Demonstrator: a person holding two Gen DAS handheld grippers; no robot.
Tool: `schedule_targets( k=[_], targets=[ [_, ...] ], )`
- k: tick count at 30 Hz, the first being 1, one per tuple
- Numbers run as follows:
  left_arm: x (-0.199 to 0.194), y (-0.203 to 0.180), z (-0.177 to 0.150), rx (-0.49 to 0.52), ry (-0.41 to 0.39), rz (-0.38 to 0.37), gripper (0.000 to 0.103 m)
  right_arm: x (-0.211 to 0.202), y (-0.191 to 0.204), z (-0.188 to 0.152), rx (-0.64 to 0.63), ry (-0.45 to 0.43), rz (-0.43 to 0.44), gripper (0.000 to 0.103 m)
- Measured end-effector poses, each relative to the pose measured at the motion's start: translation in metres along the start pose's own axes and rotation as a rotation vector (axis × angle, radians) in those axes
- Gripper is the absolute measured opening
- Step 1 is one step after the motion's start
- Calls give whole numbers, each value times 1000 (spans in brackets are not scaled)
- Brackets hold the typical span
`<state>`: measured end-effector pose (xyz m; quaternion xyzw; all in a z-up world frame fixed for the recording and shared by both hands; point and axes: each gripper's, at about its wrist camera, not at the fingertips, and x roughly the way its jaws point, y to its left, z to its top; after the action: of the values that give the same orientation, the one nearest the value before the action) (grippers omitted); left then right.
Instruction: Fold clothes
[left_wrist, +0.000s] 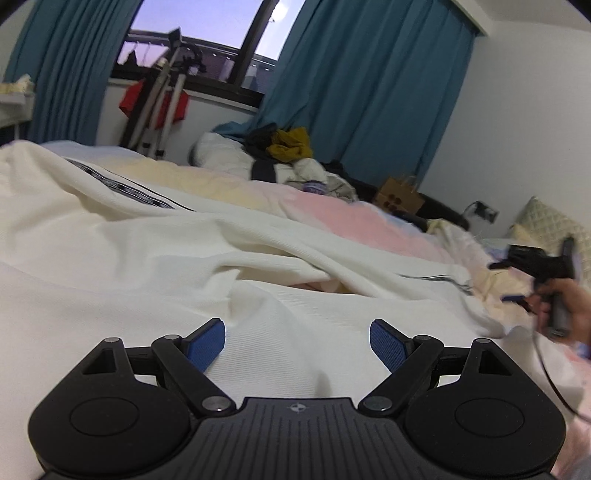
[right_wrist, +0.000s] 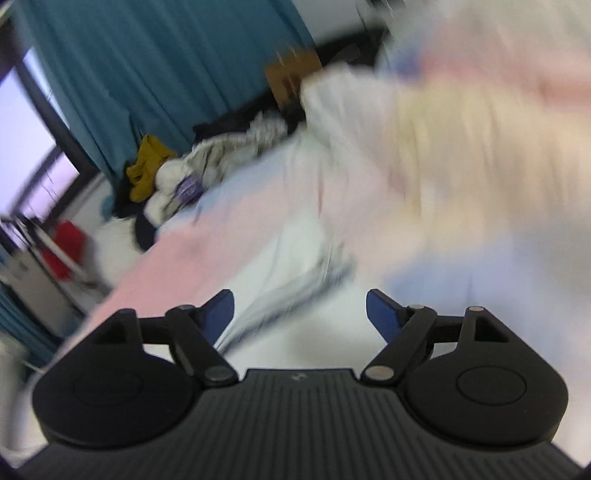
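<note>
A white ribbed garment (left_wrist: 155, 258) with dark striped trim lies spread and creased over the bed. My left gripper (left_wrist: 297, 332) is open just above the garment's near part, nothing between its blue pads (left_wrist: 207, 343). My right gripper (right_wrist: 300, 306) is open and empty; its view is tilted and blurred, with a striped edge of the white garment (right_wrist: 295, 280) below the fingers. The right gripper (left_wrist: 517, 291), held in a hand, also shows at the right edge of the left wrist view, beside the garment's striped hem.
A pastel pink and yellow bedsheet (left_wrist: 332, 206) covers the bed. A heap of clothes (left_wrist: 291, 155) lies at the far side by teal curtains (left_wrist: 369, 92). A brown paper bag (left_wrist: 399, 194), a tripod (left_wrist: 162, 107) with a red cloth and a window stand beyond.
</note>
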<state>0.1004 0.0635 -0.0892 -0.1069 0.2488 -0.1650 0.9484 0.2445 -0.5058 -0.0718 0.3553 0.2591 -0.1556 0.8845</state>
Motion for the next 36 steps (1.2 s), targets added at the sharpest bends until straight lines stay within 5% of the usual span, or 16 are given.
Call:
schedule_targets(
  k=[4, 7, 12, 14, 16, 19, 22, 27, 29, 33, 36],
  targets=[
    [-7, -4, -1, 29, 14, 46, 87, -22, 3, -75, 236, 176, 113, 83],
    [-11, -2, -1, 28, 17, 69, 87, -6, 17, -114, 406, 357, 117, 82],
    [-17, 6, 3, -6, 6, 93, 87, 7, 34, -129, 451, 238, 47, 79],
    [-18, 10, 2, -20, 9, 96, 87, 13, 30, -129, 462, 148, 39, 62],
    [-17, 14, 0, -34, 15, 98, 87, 20, 22, -132, 440, 110, 13, 20],
    [-15, 17, 1, -63, 22, 83, 87, 30, 9, -132, 423, 90, 37, 6],
    [-16, 18, 2, -73, 14, 71, 87, 30, 9, -123, 403, 52, 55, 6],
    [-19, 23, 3, -115, 14, 73, 87, -15, 41, -94, 189, -219, 125, 6],
    [-19, 25, 3, -119, 12, 77, 87, -14, 31, -93, 194, -202, 73, 6],
    [-16, 27, 5, -122, 10, 80, 87, 17, -1, -109, 200, -33, -37, 6],
    [-14, 26, 4, -106, 13, 92, 87, 21, -8, -114, 211, 28, -19, 8]
  ],
)
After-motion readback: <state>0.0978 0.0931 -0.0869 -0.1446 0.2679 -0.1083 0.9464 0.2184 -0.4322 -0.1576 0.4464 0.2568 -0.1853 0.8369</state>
